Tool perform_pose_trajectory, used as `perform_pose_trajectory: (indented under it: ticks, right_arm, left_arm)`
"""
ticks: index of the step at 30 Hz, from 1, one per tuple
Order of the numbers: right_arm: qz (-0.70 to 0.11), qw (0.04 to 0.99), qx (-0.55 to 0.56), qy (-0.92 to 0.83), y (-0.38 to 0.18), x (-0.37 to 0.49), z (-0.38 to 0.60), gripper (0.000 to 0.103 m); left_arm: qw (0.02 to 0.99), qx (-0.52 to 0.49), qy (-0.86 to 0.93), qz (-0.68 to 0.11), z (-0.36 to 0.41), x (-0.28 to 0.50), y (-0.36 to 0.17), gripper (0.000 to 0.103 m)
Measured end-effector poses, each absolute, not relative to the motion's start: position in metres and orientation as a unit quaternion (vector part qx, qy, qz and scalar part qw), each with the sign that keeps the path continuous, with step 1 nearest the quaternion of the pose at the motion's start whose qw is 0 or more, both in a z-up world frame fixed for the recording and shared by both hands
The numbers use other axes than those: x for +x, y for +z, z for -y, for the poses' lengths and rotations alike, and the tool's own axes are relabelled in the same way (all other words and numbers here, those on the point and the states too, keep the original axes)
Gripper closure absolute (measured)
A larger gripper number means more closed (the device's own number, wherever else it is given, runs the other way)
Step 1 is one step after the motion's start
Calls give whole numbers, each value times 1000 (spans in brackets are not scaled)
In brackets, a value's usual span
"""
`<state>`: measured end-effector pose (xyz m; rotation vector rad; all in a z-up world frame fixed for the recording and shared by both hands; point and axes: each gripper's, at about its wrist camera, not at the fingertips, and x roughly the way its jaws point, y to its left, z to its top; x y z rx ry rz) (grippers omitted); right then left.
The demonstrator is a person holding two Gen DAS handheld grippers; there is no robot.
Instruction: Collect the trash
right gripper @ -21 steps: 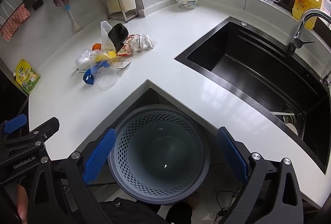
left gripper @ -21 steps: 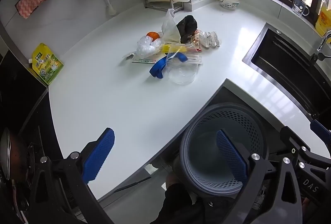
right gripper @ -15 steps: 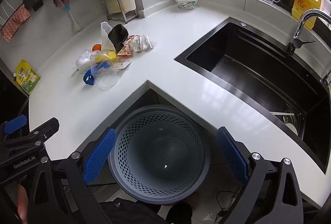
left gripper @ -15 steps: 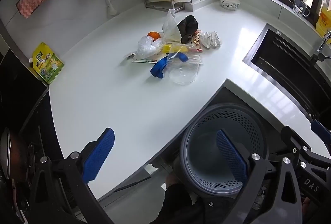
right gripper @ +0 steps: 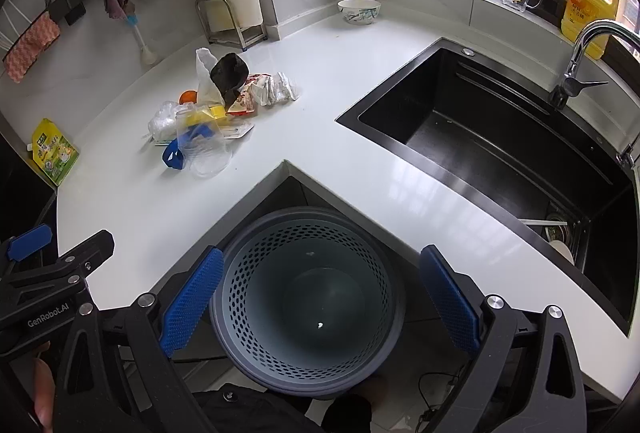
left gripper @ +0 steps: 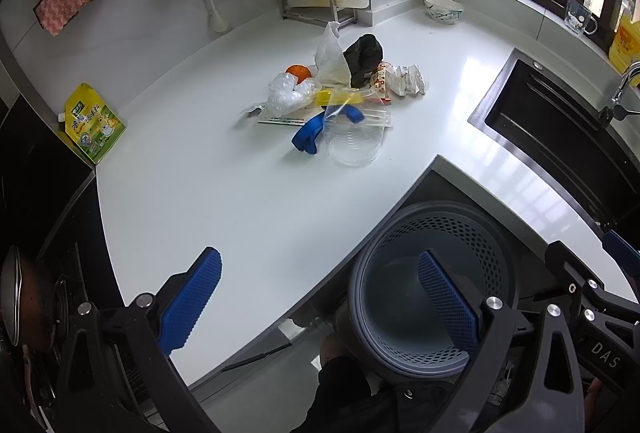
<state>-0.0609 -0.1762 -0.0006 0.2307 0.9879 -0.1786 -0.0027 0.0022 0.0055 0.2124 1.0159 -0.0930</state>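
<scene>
Nothing really changed vs a moment ago: both views match the earlier ones, maybe a hair of drift in the left view, no approach started.

Near: L gripper (left gripper: 318,305) jaws fully wide, nothing between the pads. R gripper (right gripper: 320,303) same, wide and empty, hanging over the bin (right gripper: 308,317).

Bin sits on the floor in the counter (left gripper: 192,193) notch, basically empty, one small white fleck at the bottom.

Mid: trash pile (left gripper: 336,101) untouched on the counter, well apart from both grippers. Clear cup (left gripper: 354,143) and blue piece (left gripper: 308,137) on the near edge; orange (left gripper: 299,71), white bag, dark lump, foil wrappers behind.

Far: sink (right gripper: 500,137), bowl (right gripper: 359,11).

Read: task at zero, pick no. 1 not begun. Cup or blue piece looks easiest reach.
</scene>
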Motion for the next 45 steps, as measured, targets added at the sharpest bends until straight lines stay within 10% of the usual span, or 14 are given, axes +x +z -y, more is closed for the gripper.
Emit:
perform_pose_trajectory:
  ticks: [45]
  right_arm:
    - [-464,874,113,-88,1,-63,179,9]
  left_arm:
    - [870,108,-42,-480,1,-9,6,6]
